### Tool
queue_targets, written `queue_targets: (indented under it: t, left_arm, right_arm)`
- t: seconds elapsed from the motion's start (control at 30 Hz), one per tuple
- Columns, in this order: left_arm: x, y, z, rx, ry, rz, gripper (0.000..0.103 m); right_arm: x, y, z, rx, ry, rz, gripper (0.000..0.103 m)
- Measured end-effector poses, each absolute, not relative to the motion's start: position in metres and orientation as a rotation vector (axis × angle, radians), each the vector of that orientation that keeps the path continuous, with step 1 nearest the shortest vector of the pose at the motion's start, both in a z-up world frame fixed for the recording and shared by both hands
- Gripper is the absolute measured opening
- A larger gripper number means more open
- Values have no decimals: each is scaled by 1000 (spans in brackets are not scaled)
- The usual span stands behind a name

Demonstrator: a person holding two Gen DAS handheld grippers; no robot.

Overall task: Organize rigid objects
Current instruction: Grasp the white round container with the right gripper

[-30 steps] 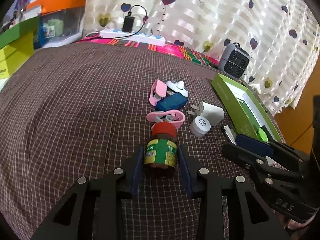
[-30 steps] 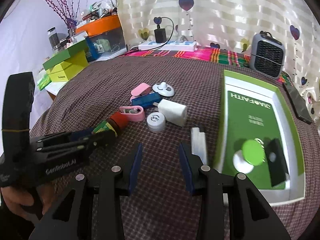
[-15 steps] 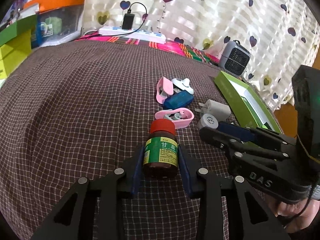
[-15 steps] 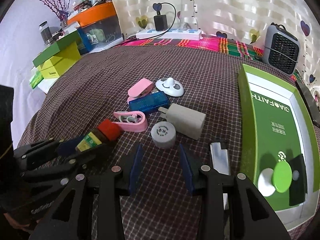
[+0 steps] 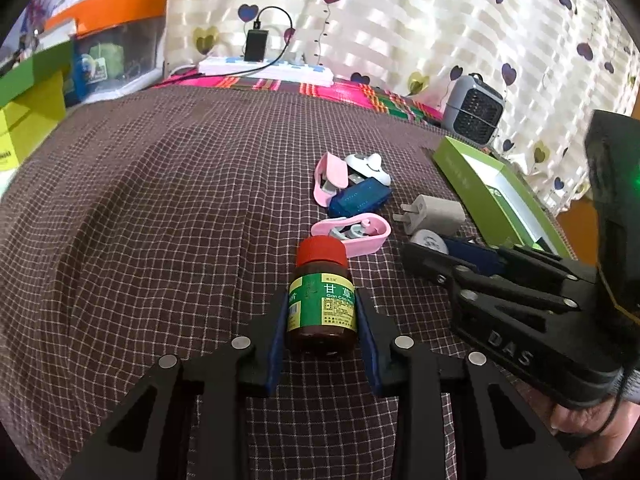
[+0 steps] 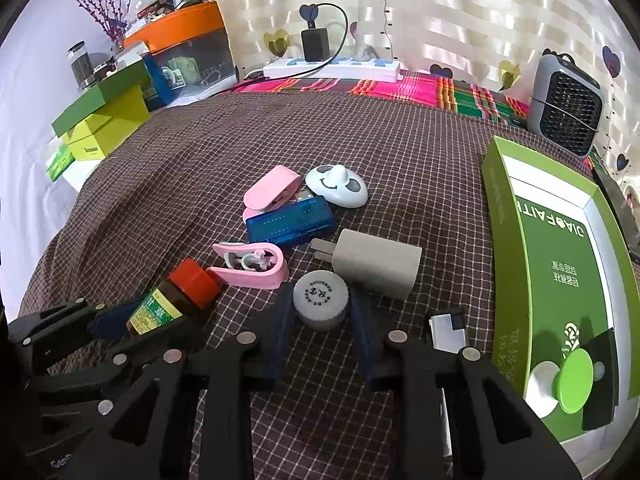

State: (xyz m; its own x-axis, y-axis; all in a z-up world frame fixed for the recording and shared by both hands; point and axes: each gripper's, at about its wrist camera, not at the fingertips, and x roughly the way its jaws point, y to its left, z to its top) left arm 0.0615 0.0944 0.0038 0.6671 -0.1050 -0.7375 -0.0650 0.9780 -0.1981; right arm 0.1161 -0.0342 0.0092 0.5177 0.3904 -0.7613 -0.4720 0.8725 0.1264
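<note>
A brown bottle (image 5: 322, 312) with a red cap and green label lies on the checked cloth between the fingers of my left gripper (image 5: 322, 300). Those jaws are closing and both blue pads touch its sides. A small grey round jar (image 6: 320, 300) sits between the fingers of my right gripper (image 6: 320, 296), whose jaws are closing with the pads against it. Beyond it lie a grey wall charger (image 6: 376, 262), a pink clip (image 6: 252, 266), a blue USB device (image 6: 290, 220), a second pink clip (image 6: 270, 190) and a white smiley disc (image 6: 336, 186).
An open green box (image 6: 560, 264) at the right holds a green disc and a black piece. A white lighter (image 6: 448, 330) lies beside it. A grey fan (image 6: 566, 114), a power strip (image 6: 332, 68) and stacked boxes (image 6: 104, 120) line the far and left edges.
My right gripper moved forward and left until the grey jar came between its fingers, and its jaws narrowed onto it. The left jaws narrowed on the bottle, which stayed in place.
</note>
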Motion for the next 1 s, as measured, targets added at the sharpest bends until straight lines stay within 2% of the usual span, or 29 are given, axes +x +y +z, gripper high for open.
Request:
queue_targets:
  t: [1.0]
  left_arm:
    - [-1, 51, 81, -119, 624, -9, 31]
  right_arm:
    - [30, -86, 78, -75, 670, 535, 29]
